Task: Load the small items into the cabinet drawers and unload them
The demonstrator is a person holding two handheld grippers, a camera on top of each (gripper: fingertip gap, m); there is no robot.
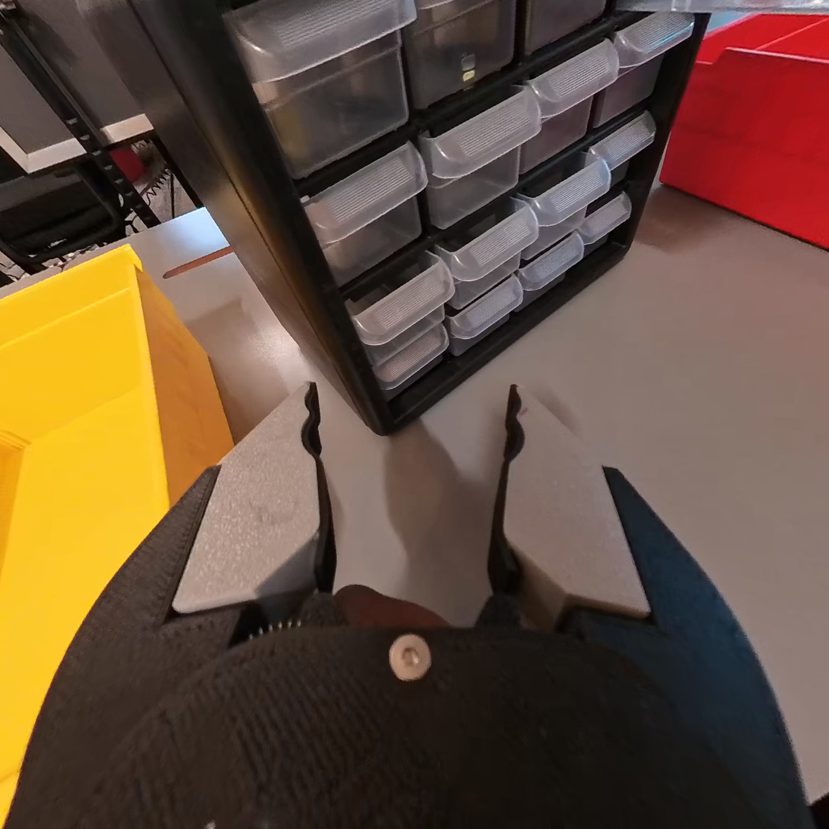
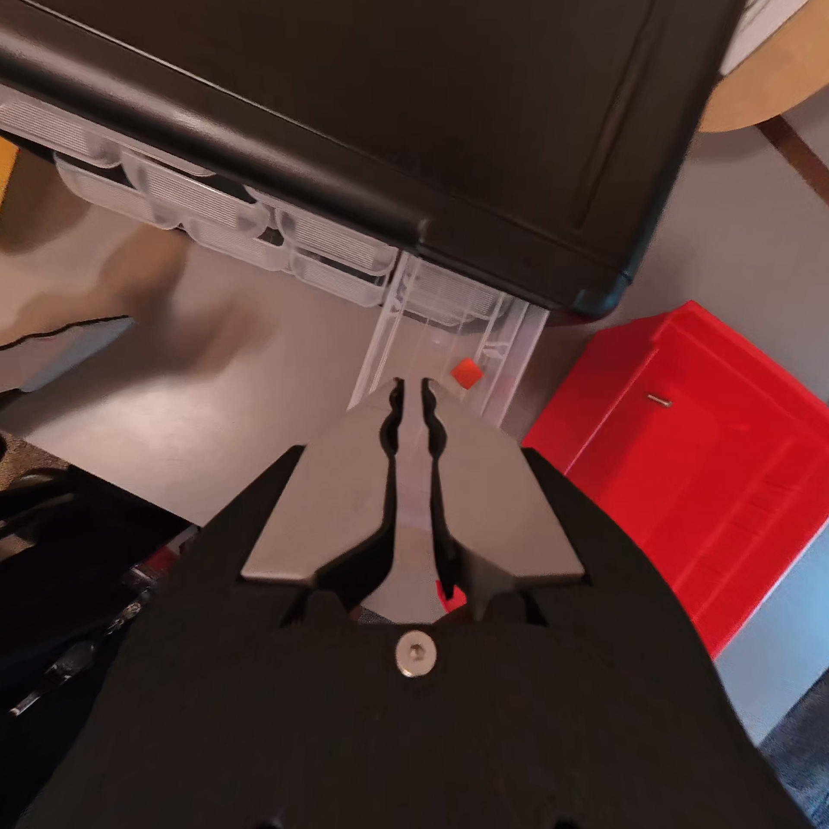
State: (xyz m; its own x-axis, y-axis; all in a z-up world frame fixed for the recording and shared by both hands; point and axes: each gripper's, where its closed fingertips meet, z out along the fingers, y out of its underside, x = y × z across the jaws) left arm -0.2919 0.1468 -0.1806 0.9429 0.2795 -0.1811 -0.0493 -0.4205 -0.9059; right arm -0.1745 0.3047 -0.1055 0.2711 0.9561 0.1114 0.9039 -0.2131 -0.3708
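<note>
While held nearly shut over the clear plastic drawer (image 2: pixel 381 341) pulled out from the black plastic cabinet (image 2: pixel 403 112), right fingers (image 2: pixel 350 484): grip on its lip impossible to tell. Risked spilling the small red square item (image 2: pixel 466 373) inside if yanked free. Left fingers (image 1: pixel 264 507): spread wide, empty, before the cabinet's base.

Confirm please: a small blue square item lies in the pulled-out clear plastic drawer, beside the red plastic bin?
Not quite. In the right wrist view the small square item is red, not blue. It does lie in the pulled-out clear plastic drawer, beside the red plastic bin.
</note>
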